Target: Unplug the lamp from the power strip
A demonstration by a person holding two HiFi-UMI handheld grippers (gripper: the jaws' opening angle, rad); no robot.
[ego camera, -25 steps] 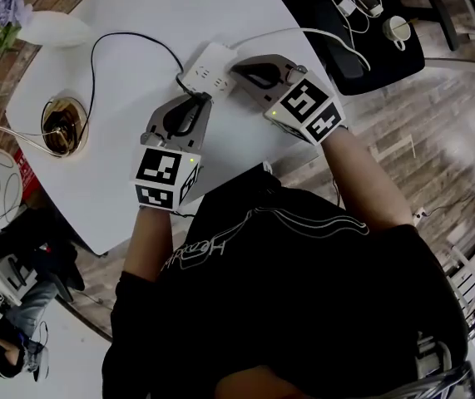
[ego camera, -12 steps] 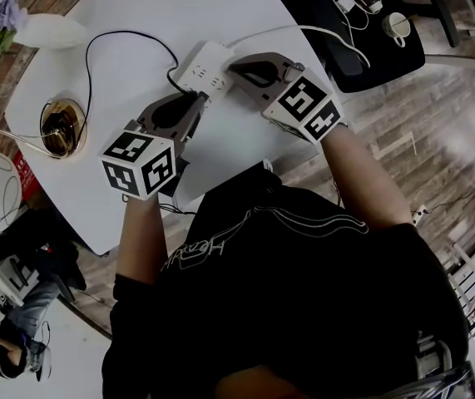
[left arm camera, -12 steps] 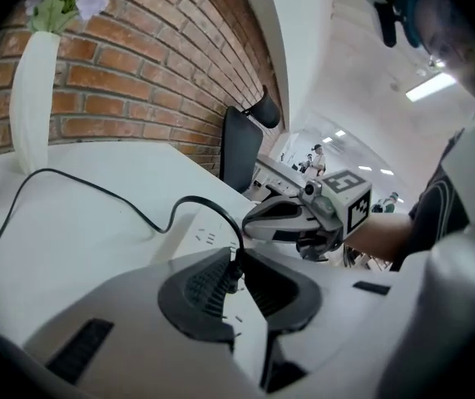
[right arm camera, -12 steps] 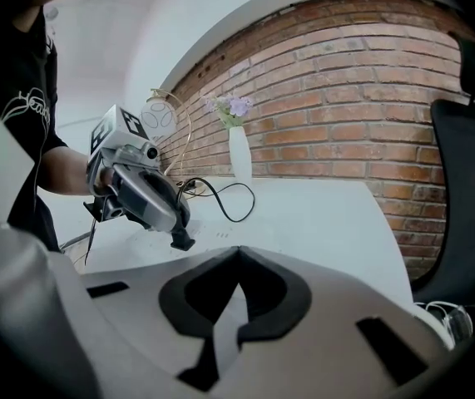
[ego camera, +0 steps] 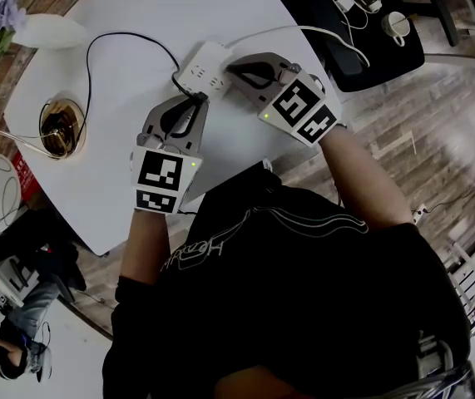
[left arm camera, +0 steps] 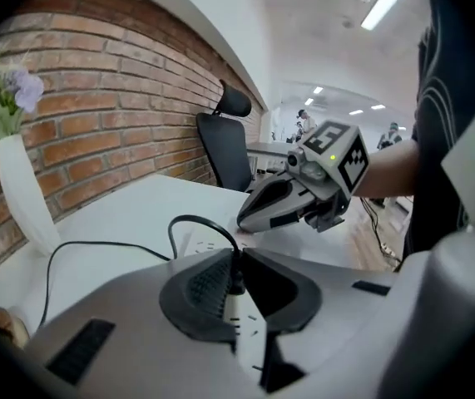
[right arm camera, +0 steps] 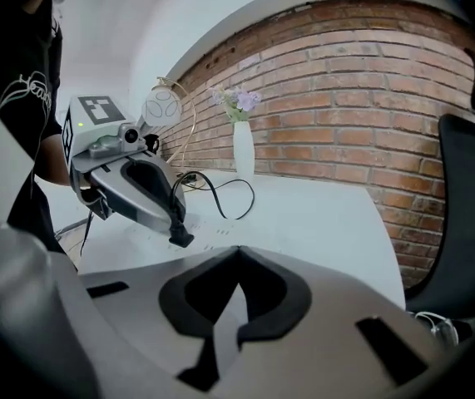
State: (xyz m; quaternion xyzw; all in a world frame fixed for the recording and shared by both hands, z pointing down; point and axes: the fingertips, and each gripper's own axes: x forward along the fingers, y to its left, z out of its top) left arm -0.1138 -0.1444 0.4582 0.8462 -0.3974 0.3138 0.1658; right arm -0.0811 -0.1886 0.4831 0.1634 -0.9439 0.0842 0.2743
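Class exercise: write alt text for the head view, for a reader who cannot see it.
Seen from above, a person's left gripper clamps the black plug at a white power strip, which the right gripper grips at its end, on a white table. The plug's black cable loops toward a gold lamp base.

No word or number is legible: the white script on the black shirt (ego camera: 212,248) is too warped, and the left cube (ego camera: 164,177) and right cube (ego camera: 304,110) bear only square markers.
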